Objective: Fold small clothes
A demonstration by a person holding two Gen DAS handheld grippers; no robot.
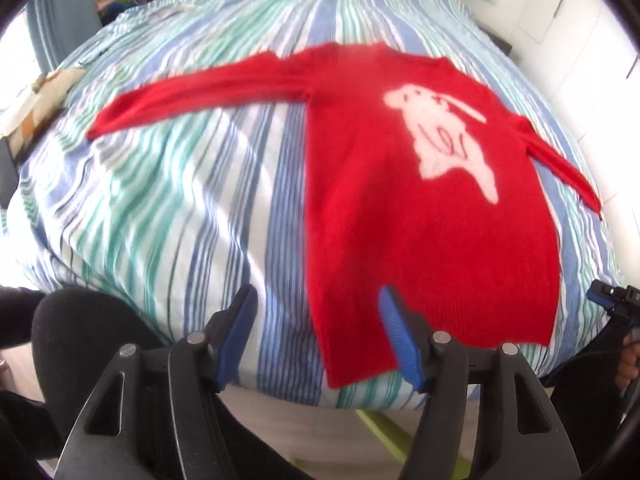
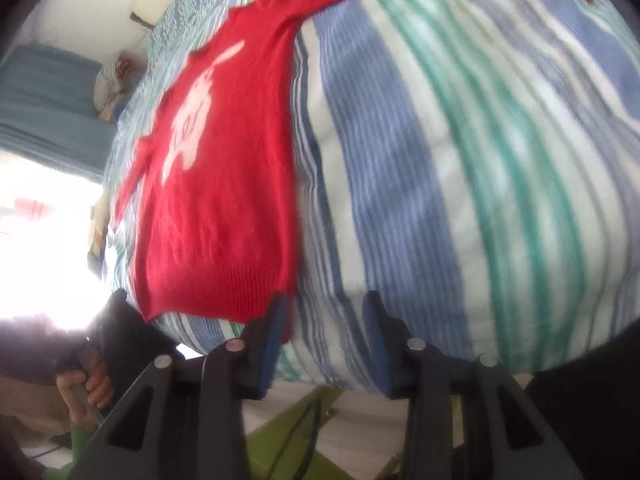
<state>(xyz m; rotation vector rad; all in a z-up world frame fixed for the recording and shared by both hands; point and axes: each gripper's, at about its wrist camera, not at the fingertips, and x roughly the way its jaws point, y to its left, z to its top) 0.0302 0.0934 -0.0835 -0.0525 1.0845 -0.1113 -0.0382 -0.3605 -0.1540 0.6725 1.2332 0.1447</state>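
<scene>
Red sweater (image 1: 420, 208) flat on striped duvet (image 1: 168, 200); both claws (image 1: 316, 312) (image 2: 324, 316) apart, empty.

The bed (image 1: 180, 184) wears a duvet striped blue, green and white, its surface puffed and softly creased. A red sweater (image 1: 400, 208) lies flat on it, front up, with a white animal figure (image 1: 440, 136) on the chest. In the left wrist view the hem lies toward 6 o'clock at the bed's near edge and the neck toward 12. One sleeve (image 1: 192, 96) stretches toward 9 o'clock, the other (image 1: 568, 164) slants toward 4. Patterned fabric (image 1: 44, 100) rests at the 9 o'clock edge.
</scene>
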